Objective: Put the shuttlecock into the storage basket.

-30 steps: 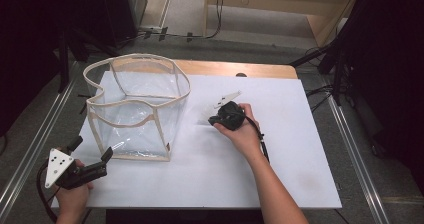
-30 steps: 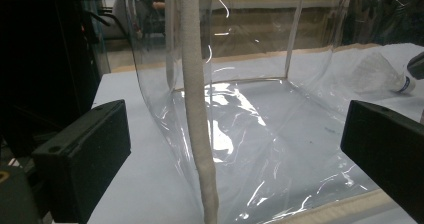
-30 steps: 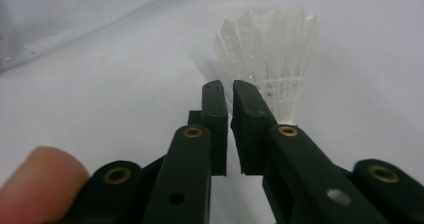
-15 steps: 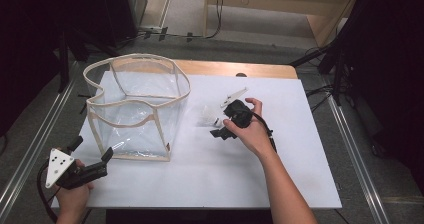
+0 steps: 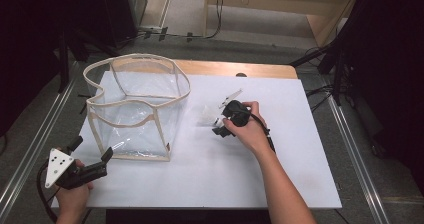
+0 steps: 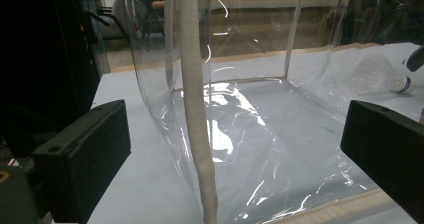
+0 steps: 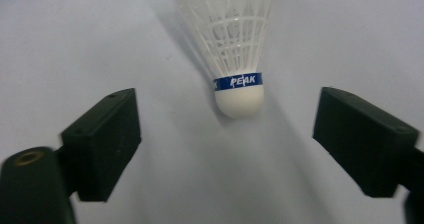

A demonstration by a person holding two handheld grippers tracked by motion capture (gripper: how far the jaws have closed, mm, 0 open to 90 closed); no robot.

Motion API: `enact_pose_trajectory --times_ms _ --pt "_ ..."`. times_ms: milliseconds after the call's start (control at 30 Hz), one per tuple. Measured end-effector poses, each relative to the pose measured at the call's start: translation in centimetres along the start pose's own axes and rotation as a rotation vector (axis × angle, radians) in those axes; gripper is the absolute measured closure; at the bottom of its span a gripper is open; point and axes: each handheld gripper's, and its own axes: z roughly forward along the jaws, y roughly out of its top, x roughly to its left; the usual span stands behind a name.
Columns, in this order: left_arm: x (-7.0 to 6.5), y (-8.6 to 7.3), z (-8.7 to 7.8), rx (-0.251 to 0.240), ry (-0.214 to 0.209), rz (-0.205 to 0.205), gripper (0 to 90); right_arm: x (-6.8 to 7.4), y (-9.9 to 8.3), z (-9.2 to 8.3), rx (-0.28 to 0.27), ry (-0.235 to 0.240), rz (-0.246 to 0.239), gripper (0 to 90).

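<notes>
A white shuttlecock [image 5: 205,115] with a blue band [image 7: 239,80] lies on its side on the white table [image 5: 280,174], cork toward my right gripper [image 5: 218,125]. That gripper is open; its jaws have just been closing slightly. The cork [image 7: 240,100] sits just ahead of the two jaws, touched by neither. A clear plastic bag [image 5: 135,109] with cream trim stands open at the table's left. My left gripper [image 5: 91,150] is open at the bag's near left corner. In the left gripper view the bag's cream corner seam [image 6: 196,134] rises ahead between its jaws, and the shuttlecock [image 6: 380,74] shows through the plastic.
The table's wooden far edge [image 5: 235,68] shows behind the white top. Metal rails [image 5: 350,134] run along both sides of the table, with dark stands and cables on the floor beyond.
My right gripper's jaws went from shut to wide apart, and the hand drew back a little to the right. The shuttlecock now lies in plain sight on the table. The left gripper stayed put.
</notes>
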Motion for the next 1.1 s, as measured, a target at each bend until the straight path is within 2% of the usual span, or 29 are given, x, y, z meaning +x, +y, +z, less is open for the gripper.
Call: enact_pose_trajectory --times_ms 133,400,733,900,1100 --pt "0.0 0.0 0.0 0.001 0.001 0.001 0.3 -0.1 0.1 0.2 0.009 -0.002 0.003 22.0" --pt "0.0 0.0 0.0 0.000 0.000 0.001 0.3 -0.3 0.1 0.8 0.024 -0.003 0.023 33.2" --pt "0.0 0.0 0.0 -0.001 -0.001 -0.003 0.3 0.0 0.4 1.4 0.043 -0.039 0.006 51.0" --pt "0.0 0.0 0.0 -0.001 0.000 -0.003 0.3 0.1 0.5 1.6 0.038 -0.037 -0.009 61.5" --pt "0.0 0.0 0.0 -0.001 0.000 -0.005 0.3 0.1 0.6 1.5 0.040 -0.048 0.006 62.3"
